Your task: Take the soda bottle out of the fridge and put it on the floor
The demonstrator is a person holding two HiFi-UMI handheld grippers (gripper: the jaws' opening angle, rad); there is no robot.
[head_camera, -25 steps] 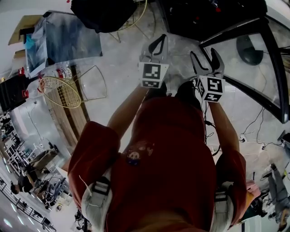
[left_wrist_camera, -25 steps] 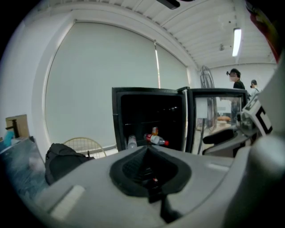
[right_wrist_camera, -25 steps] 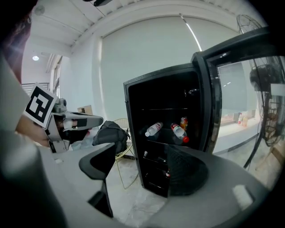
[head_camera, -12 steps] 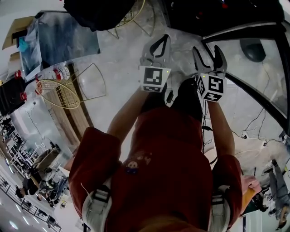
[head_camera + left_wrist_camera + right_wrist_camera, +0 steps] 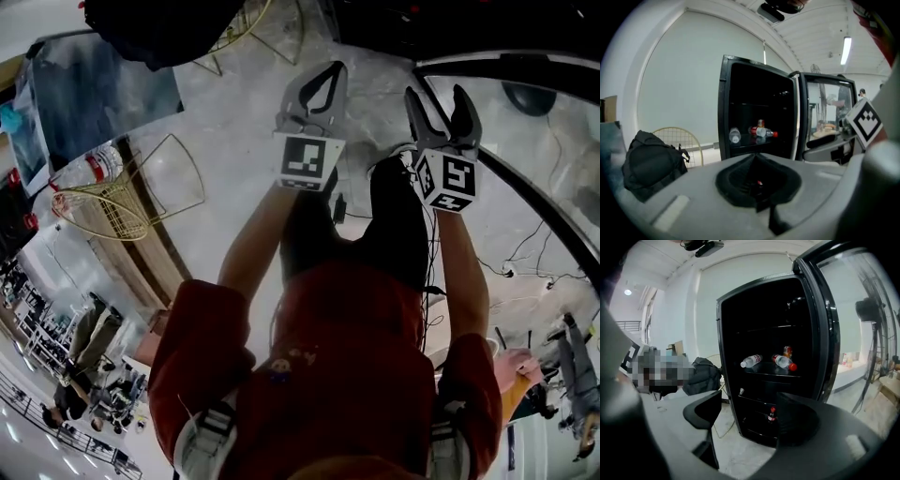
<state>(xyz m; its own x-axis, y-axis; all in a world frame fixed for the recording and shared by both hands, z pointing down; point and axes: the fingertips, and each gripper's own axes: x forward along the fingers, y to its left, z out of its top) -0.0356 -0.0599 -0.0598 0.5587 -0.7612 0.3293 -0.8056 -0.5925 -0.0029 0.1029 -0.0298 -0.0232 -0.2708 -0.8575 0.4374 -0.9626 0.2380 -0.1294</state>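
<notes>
Left fingers [image 5: 736, 180] pressed together, empty. Right fingers [image 5: 705, 411] spread, empty, I judge readied for grab. Both aimed at fridge [image 5: 726, 357], its door [image 5: 843, 324] open for reach. One soda [image 5: 772, 415] upright on low shelf, not yet on floor [image 5: 740, 455]. Shelf above: two water bottles [image 5: 751, 361] lying, one can [image 5: 787, 351] standing. One bag [image 5: 651, 161] beside fridge.

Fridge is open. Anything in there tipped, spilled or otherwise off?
Yes: in the fridge, the white-capped bottle and the red-capped bottle lie on their sides on one shelf, by an upright can. The soda bottle stands upright lower down. No spill shows.
</notes>
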